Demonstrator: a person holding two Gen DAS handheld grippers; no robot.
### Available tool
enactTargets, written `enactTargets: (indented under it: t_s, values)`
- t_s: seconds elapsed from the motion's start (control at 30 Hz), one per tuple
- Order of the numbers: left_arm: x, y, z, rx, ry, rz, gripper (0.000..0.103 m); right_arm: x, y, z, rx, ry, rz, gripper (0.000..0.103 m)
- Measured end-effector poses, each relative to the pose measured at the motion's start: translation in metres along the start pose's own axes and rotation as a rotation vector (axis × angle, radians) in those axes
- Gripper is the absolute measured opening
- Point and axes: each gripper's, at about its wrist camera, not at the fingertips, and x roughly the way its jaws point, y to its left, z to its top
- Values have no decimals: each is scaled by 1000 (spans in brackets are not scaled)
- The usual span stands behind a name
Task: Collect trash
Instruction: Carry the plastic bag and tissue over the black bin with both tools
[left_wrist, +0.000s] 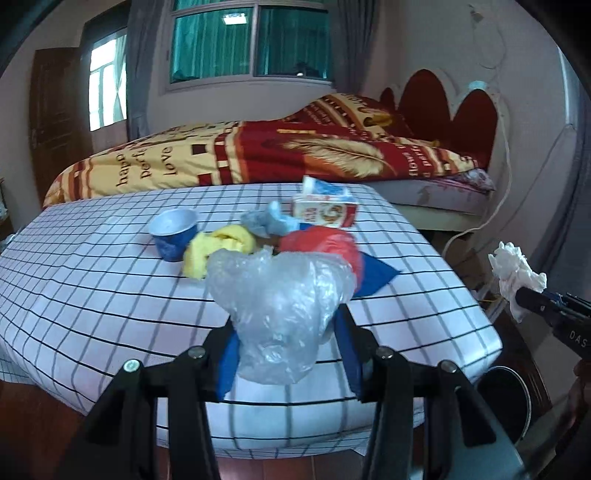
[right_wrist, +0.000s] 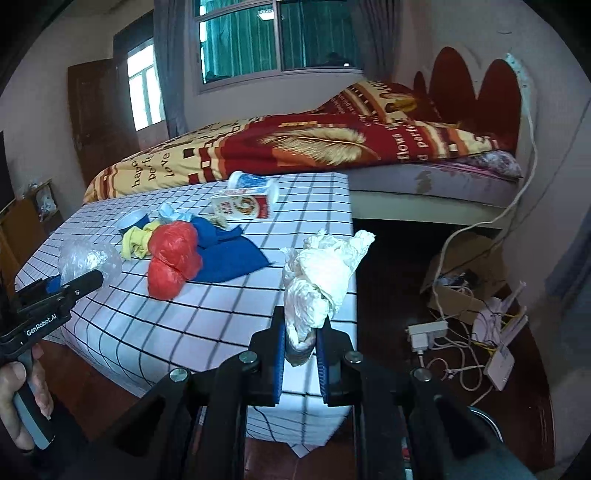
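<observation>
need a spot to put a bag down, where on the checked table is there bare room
Bare cloth runs along the near edge of the table, in front of the red bag and blue cloth, and across the side left of the blue cup. The middle is crowded: cup, yellow cloth, red bag, blue cloth and carton bunch together.

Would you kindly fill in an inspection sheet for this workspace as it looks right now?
Surface: checked tablecloth over the table.
Job's things: clear plastic bag in the left gripper; white crumpled plastic bag in the right gripper.
Clutter: blue paper cup, yellow cloth, red plastic bag, blue cloth, printed carton, all on the table.
Grippers: both shut on their bags.
Cables: white cable down from the bed; power strip and tangled wires on the floor.
Surroundings: bed with red and yellow quilt, window, dark bin beside the table.
</observation>
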Motion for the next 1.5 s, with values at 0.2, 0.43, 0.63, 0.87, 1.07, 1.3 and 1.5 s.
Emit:
enactTargets:
  t_s: [0.2,0.43,0.63,0.87,1.07,1.3,1.5]
  values:
    - [-2,-29,-3,45,-3,-60,49,-20,-25,-11,14,-2,-56,16]
    - [3,-66,-6,100,12,-124,49,-34,-61,-29,59,13,-119,16]
    - [6,-101,-12,149,33,-185,49,-43,-92,-52,100,37,-168,16]
    - [9,-147,-20,211,58,-264,49,-62,-131,-79,157,61,-233,16]
    - [9,-184,-29,258,74,-332,49,-79,-161,-99,195,71,-280,16]
    - [2,-235,-55,337,121,-484,49,-96,-185,-127,209,101,-299,16]
    - [5,-270,-78,393,166,-540,49,-99,-194,-154,212,148,-304,16]
